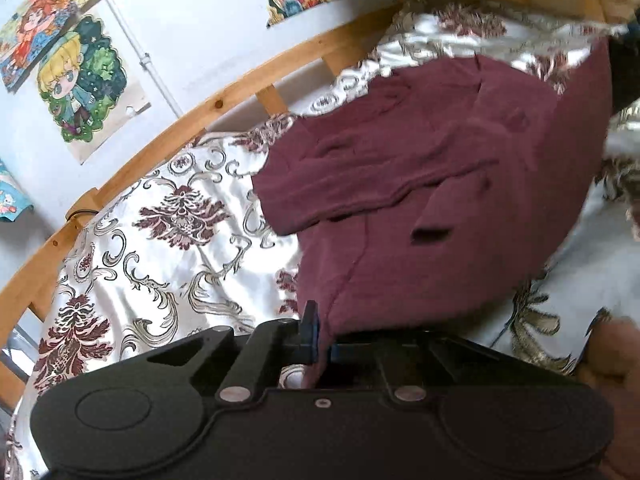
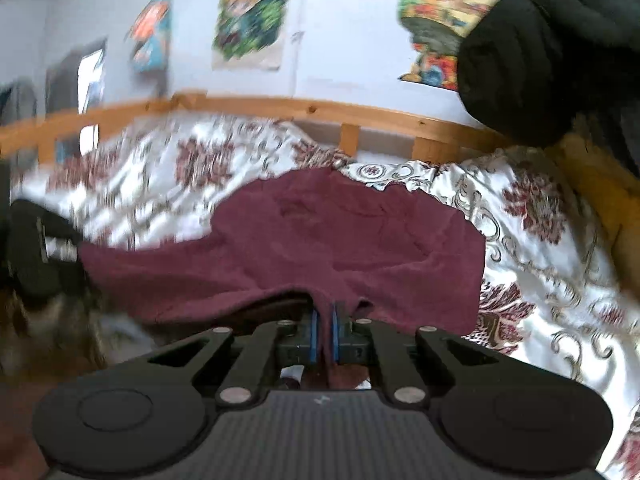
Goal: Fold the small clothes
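A small maroon garment lies crumpled on a floral bedspread, its near edge drawn up into my left gripper, which is shut on the cloth. In the right wrist view the same maroon garment spreads ahead, and my right gripper is shut on its near hem, the cloth pinched between the blue pads. The other gripper shows dark and blurred at the left, at the garment's far corner. The right wrist view is motion-blurred.
A wooden bed rail runs behind the bedspread, below a white wall with cartoon posters. A dark sleeve hangs at the upper right of the right wrist view. A hand shows at the lower right edge.
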`<state>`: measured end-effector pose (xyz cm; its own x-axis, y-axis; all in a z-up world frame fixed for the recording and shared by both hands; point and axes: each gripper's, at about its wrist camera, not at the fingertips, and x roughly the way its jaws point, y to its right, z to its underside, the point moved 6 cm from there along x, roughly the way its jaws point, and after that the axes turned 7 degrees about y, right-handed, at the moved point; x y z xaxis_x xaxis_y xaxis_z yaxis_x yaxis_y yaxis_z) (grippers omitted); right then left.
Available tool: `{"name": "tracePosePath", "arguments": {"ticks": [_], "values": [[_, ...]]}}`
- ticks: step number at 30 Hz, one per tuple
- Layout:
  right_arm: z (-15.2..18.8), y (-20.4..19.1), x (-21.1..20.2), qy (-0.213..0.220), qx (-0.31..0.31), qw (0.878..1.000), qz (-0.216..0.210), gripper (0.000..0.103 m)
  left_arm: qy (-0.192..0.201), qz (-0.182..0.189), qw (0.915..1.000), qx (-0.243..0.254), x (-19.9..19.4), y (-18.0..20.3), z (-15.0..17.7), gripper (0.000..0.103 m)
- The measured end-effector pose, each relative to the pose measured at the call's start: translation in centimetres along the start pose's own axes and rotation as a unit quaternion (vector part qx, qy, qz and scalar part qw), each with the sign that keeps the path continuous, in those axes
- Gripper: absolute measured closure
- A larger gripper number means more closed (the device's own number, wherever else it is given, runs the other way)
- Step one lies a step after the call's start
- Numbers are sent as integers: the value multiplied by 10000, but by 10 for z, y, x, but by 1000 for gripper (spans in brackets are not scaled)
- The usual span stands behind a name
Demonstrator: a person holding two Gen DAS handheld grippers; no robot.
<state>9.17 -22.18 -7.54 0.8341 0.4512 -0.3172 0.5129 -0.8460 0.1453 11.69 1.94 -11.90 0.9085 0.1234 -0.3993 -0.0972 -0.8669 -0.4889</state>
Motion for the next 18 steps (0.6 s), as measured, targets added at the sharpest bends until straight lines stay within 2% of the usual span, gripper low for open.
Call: {"name": "tracePosePath", "arguments": {"ticks": [4, 9, 14, 18], "values": [[0, -11, -16, 62, -184, 9998, 110, 96, 205, -60, 9986, -482, -13, -17, -9, 99], [-15, -7, -48, 567, 71, 9975, 407, 96, 498, 116, 9943, -933, -40, -36, -21, 99], [-27, -14, -84, 963, 335, 9925, 668, 96, 698, 583, 9899, -1086, -69, -50, -31, 99], [-45, -24, -114, 1271, 439, 9879, 773, 96, 744, 1023, 9810, -1472, -91, -70, -40, 99]]}}
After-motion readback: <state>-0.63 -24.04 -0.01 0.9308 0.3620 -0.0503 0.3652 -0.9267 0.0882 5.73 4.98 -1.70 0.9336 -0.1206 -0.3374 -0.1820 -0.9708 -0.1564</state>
